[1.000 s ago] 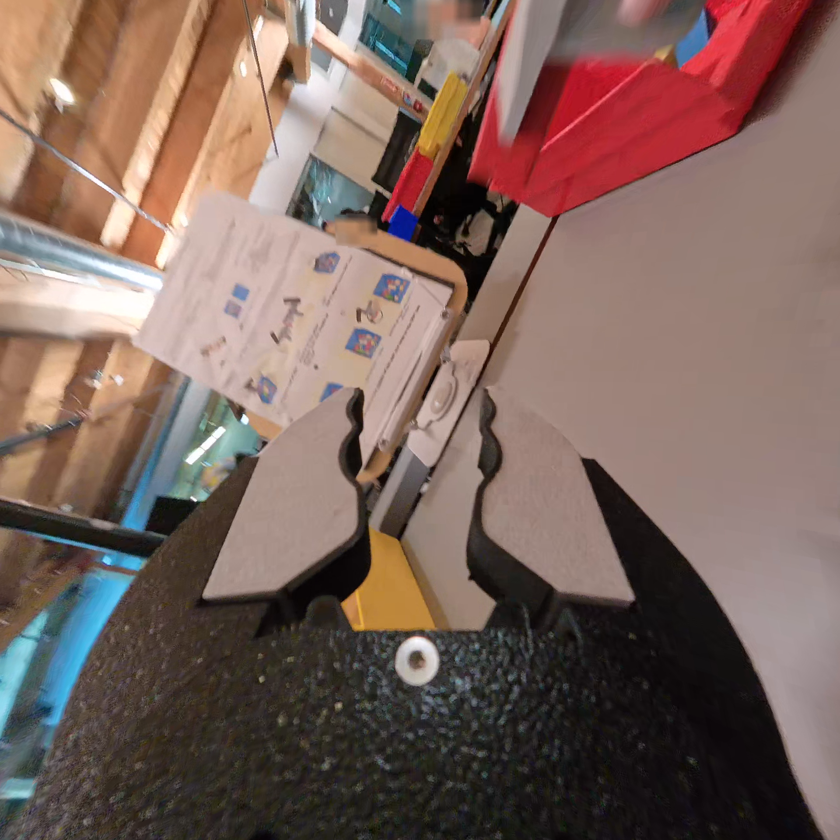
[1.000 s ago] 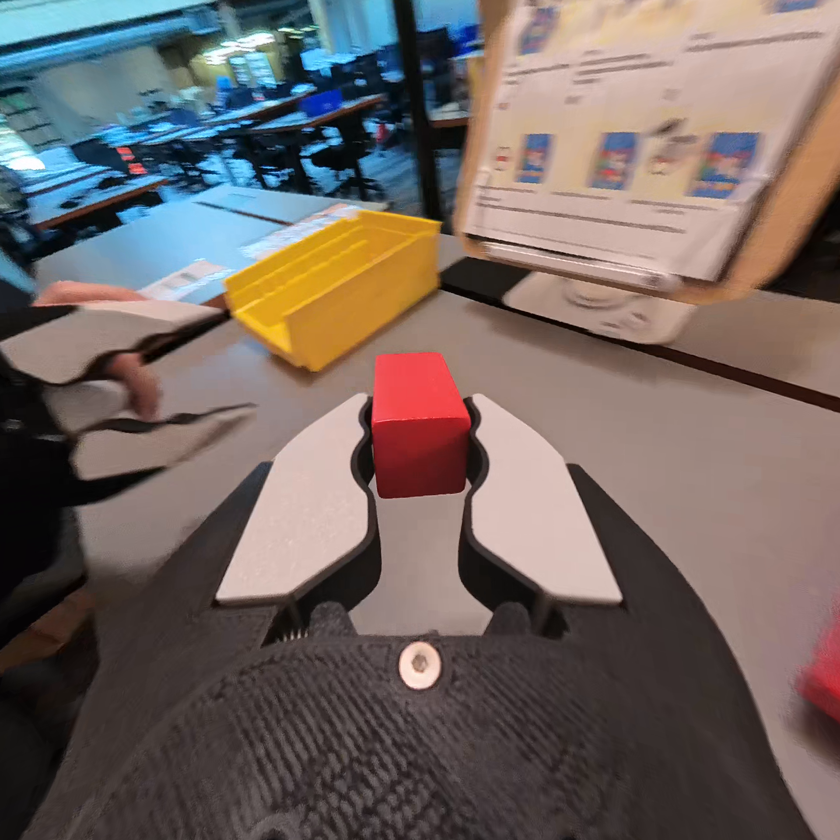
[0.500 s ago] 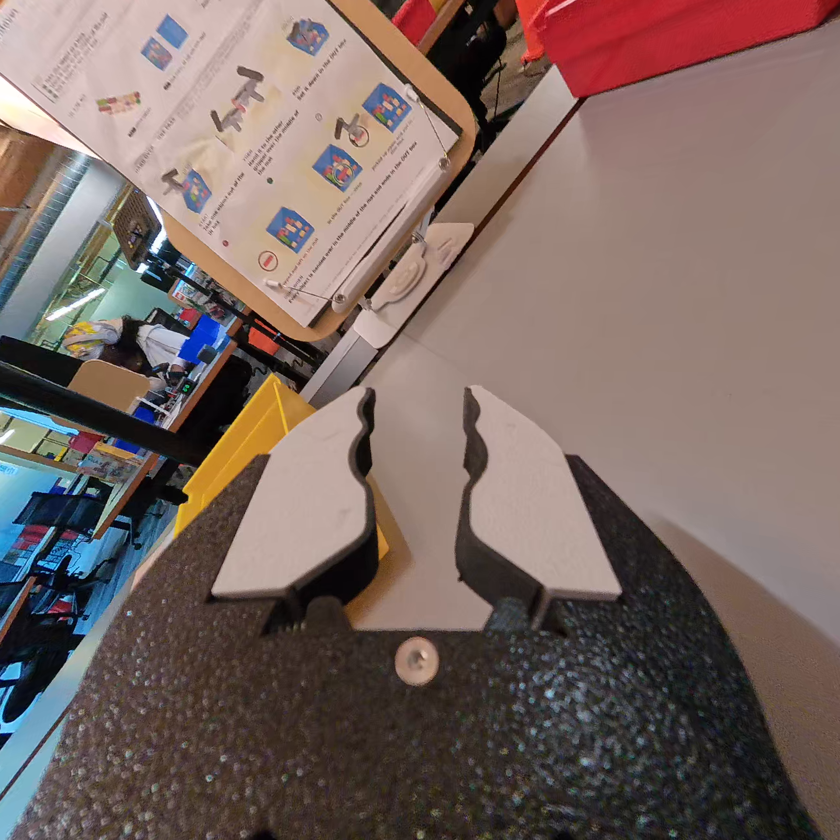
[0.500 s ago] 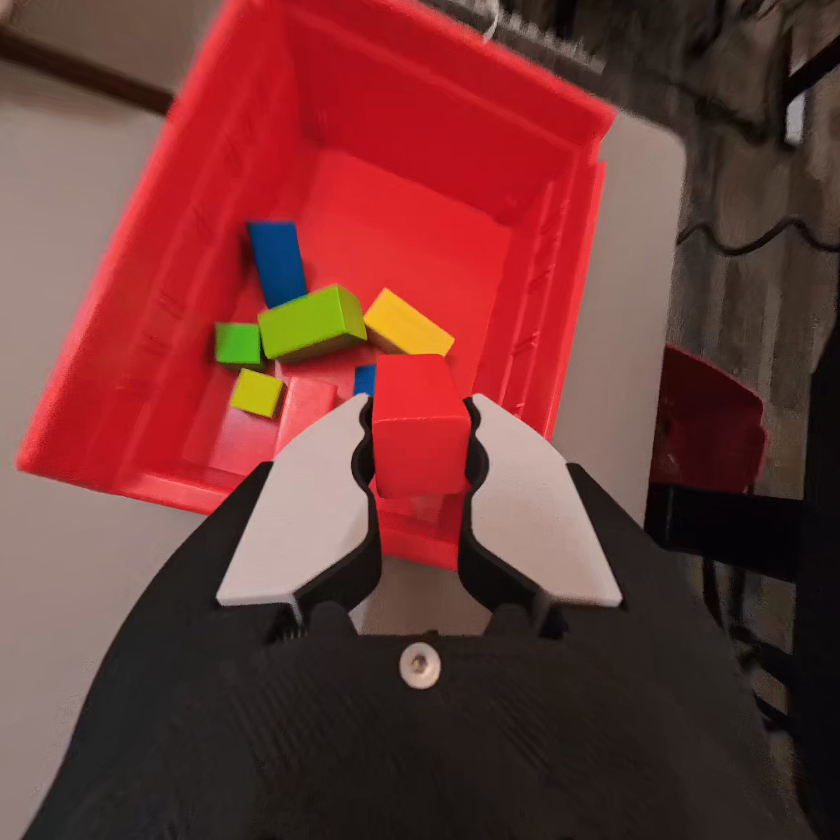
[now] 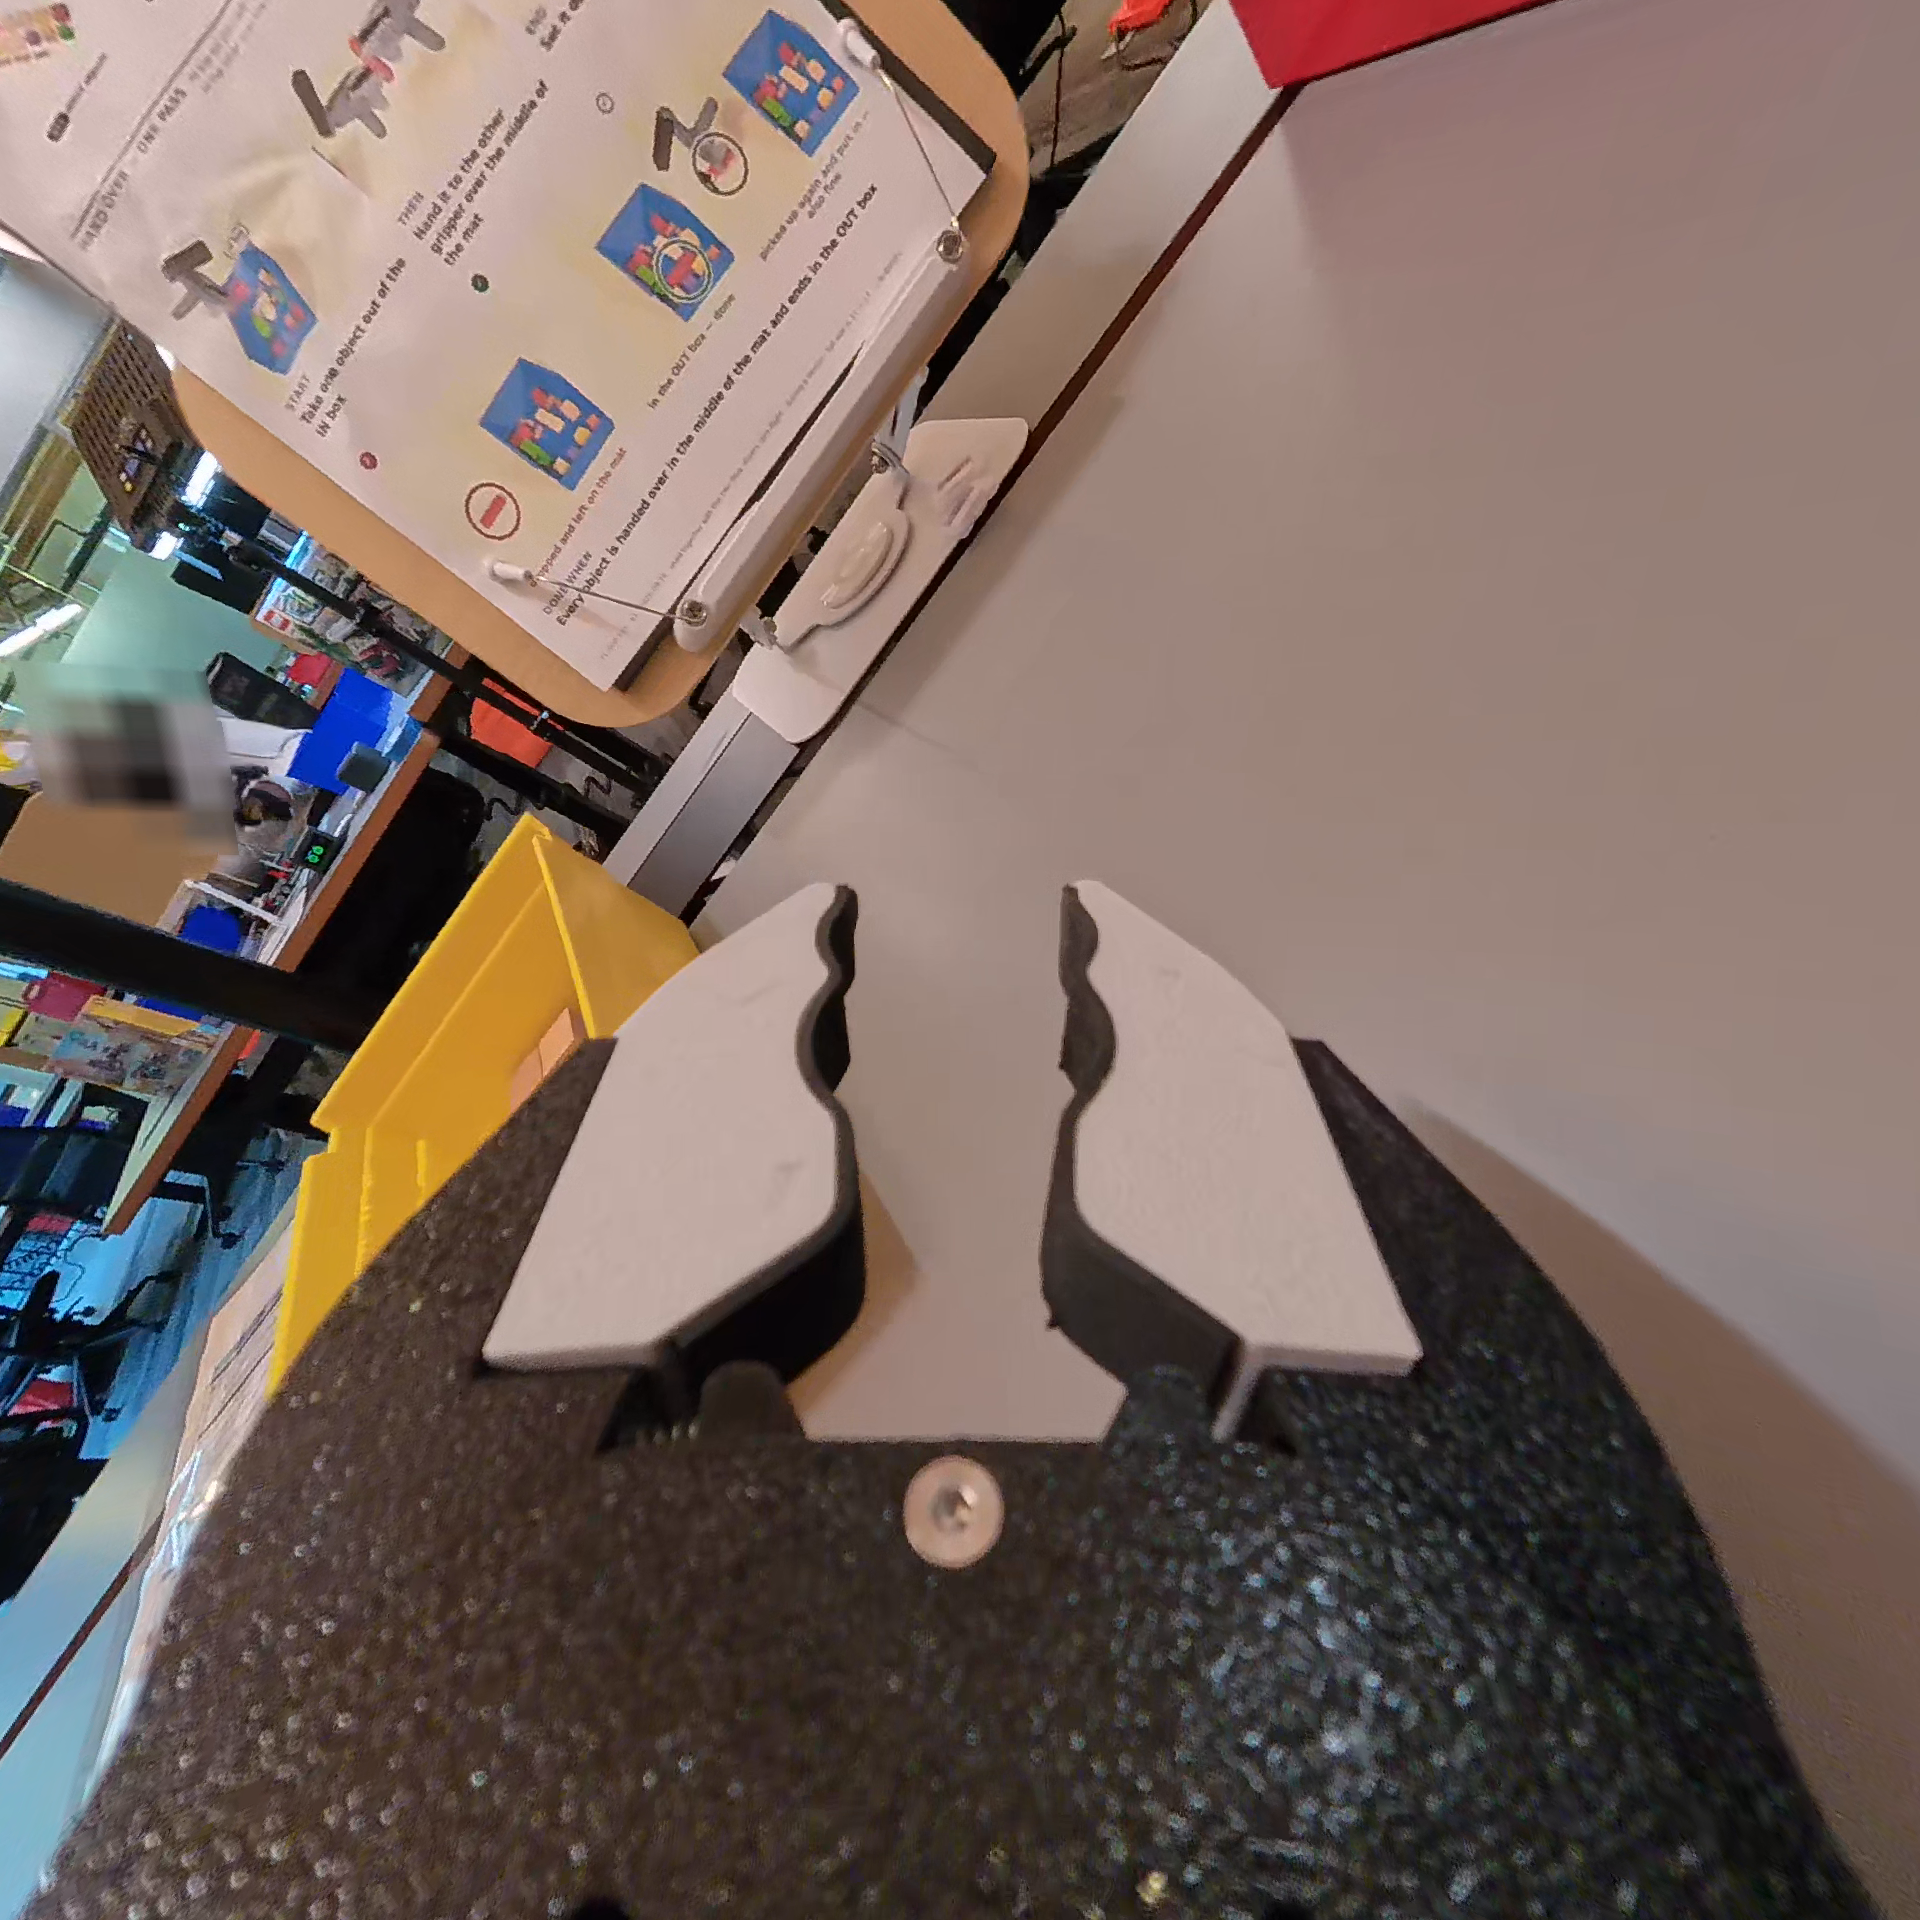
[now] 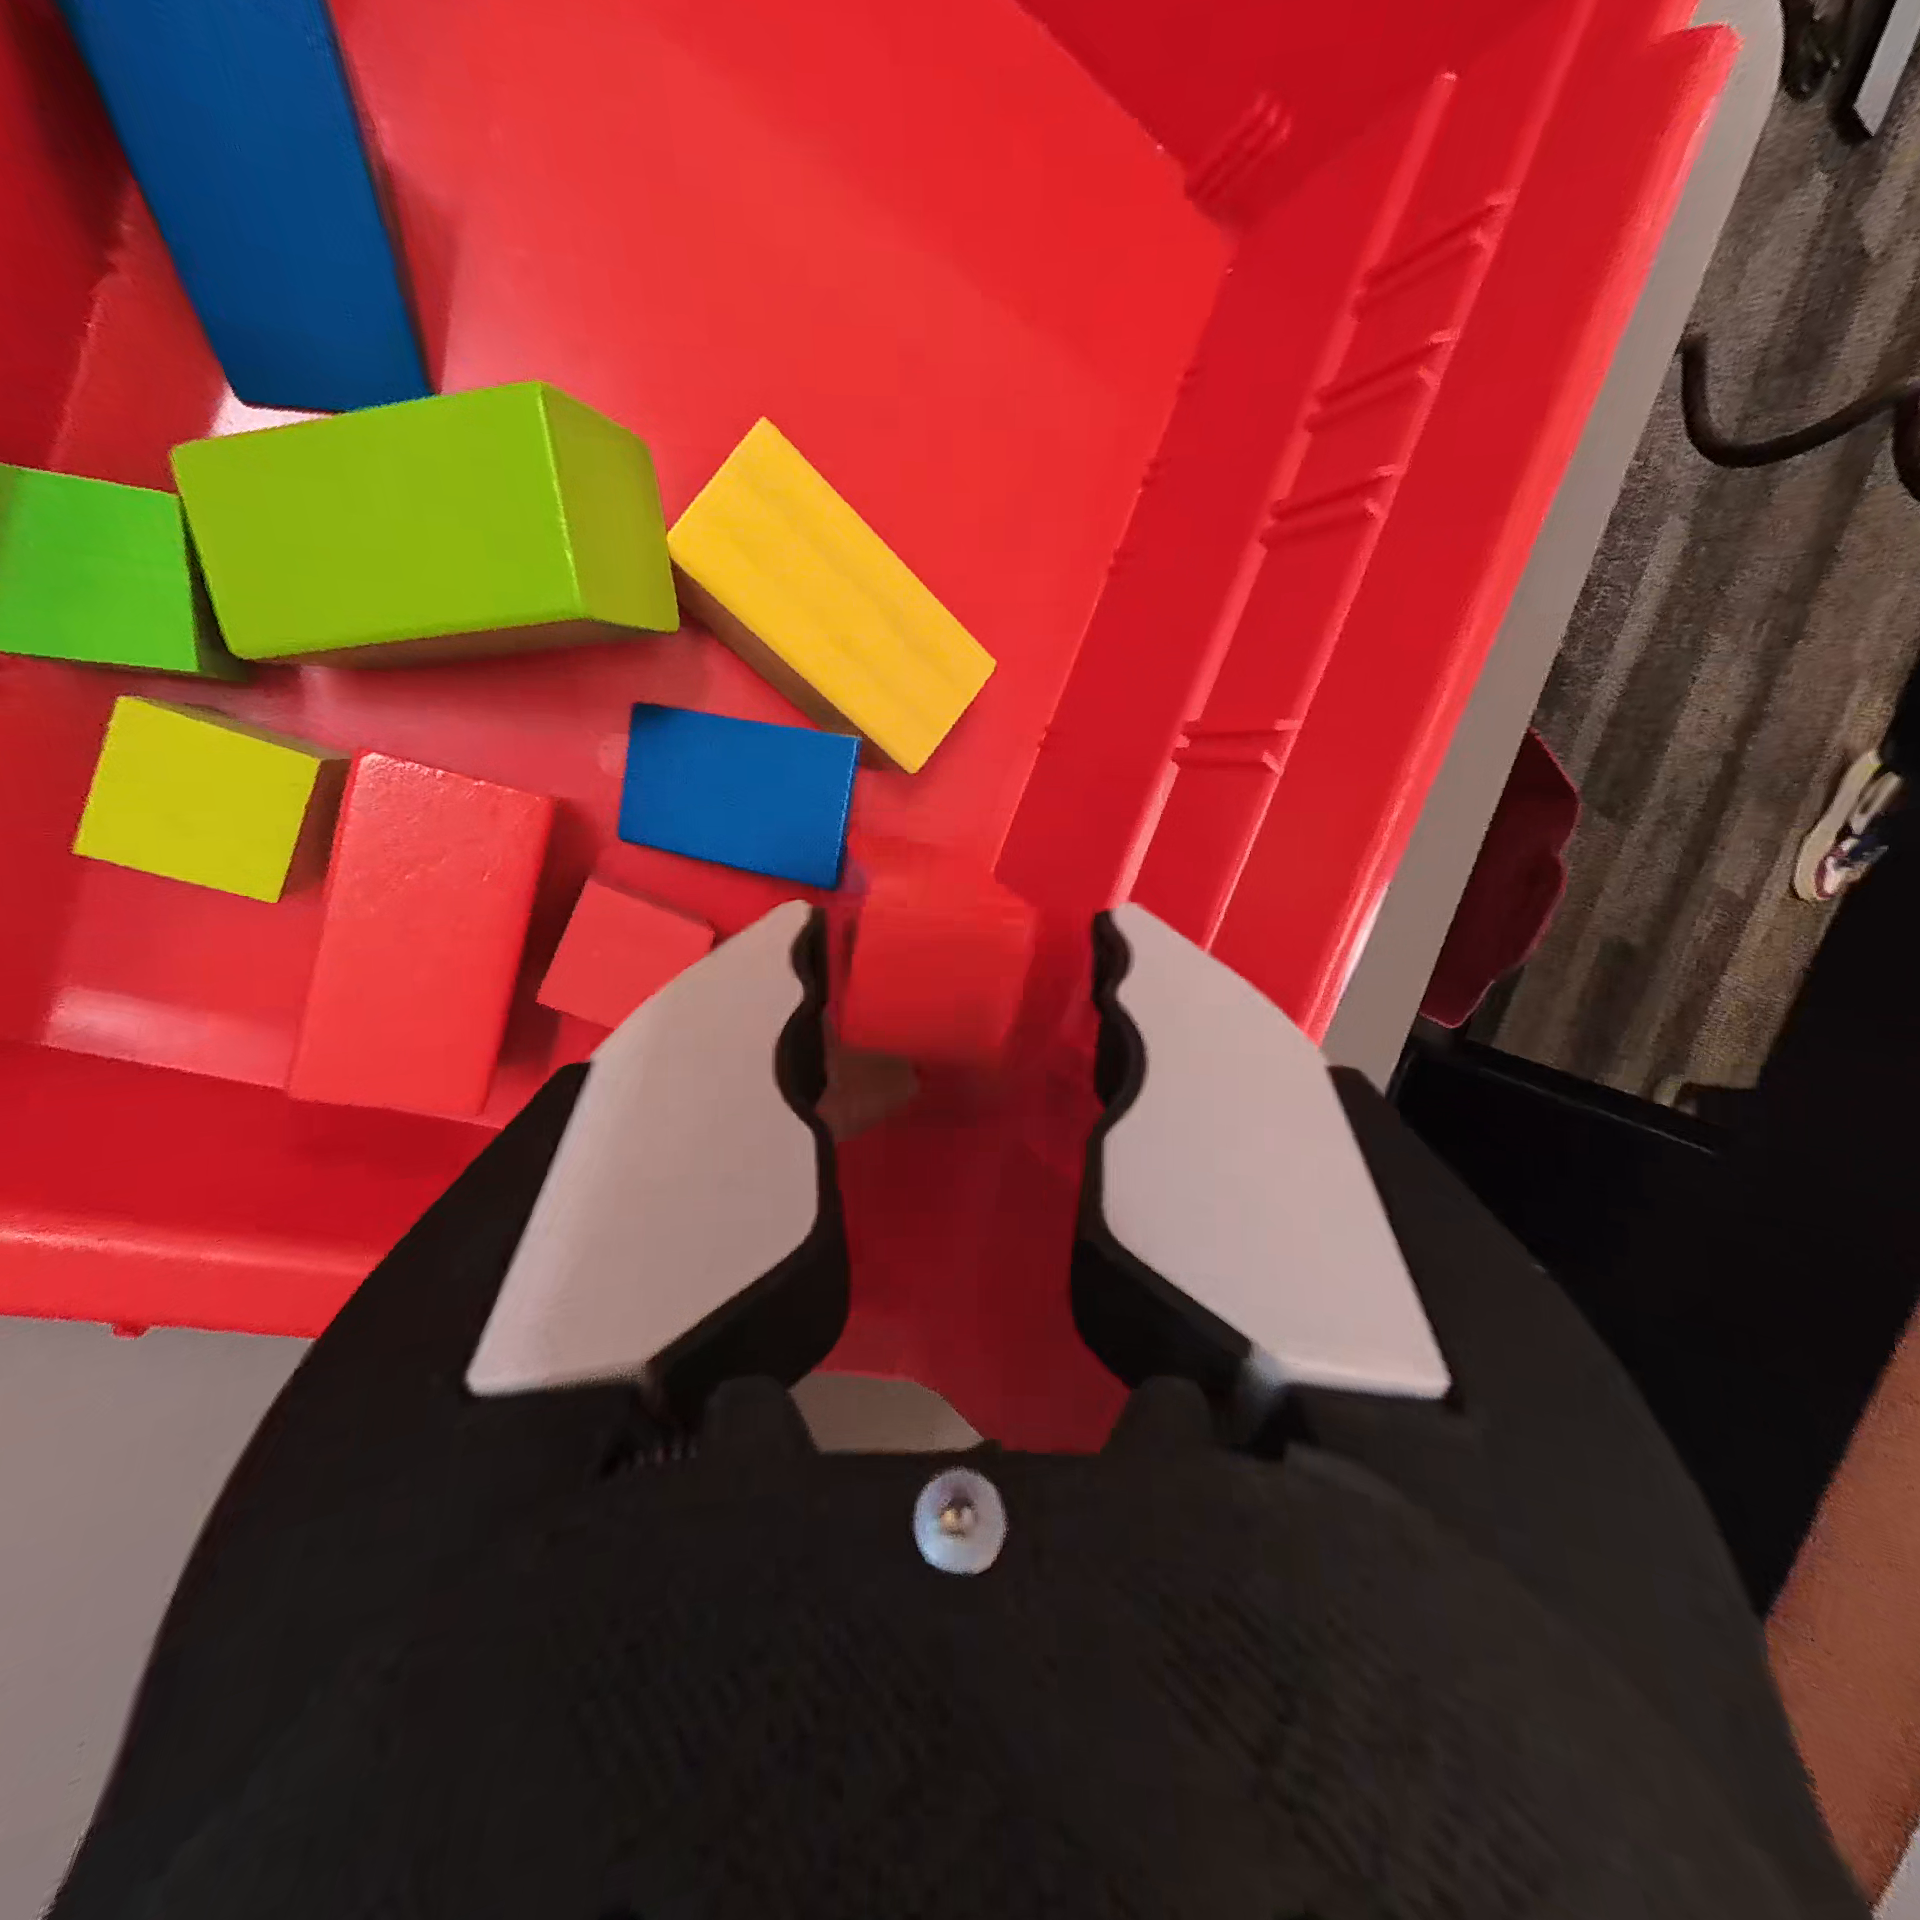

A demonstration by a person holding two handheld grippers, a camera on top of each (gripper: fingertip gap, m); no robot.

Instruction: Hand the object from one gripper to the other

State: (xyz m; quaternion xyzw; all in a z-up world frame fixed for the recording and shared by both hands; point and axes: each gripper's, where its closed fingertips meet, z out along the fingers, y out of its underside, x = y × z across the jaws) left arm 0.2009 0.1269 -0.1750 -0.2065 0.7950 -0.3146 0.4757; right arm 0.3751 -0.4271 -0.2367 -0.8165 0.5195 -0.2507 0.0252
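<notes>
1. Half a second earlier my right gripper (image 6: 956, 935) had been clamped on the red block (image 6: 935, 961) above the red bin (image 6: 1351, 416); at this moment its jaws stood wider, with a clear gap on the block's right side, so nothing was gripped.
2. The block looked blurred between the fingers, which I read as it dropping into the bin, near the right wall.
3. I judged the pass already finished, and this drop as the put-away.
4. My left gripper (image 5: 956, 925) stood part-open and bare over the grey table (image 5: 1455, 623), as it had half a second before, though the view had shifted a little.
5. The red bin held a long blue block (image 6: 249, 197), a small blue one (image 6: 738, 795), two green, two yellow and two more red ones.
6. The yellow bin (image 5: 447, 1091) sat just left of my left gripper; something tan showed inside, but I couldn't tell what.
</notes>
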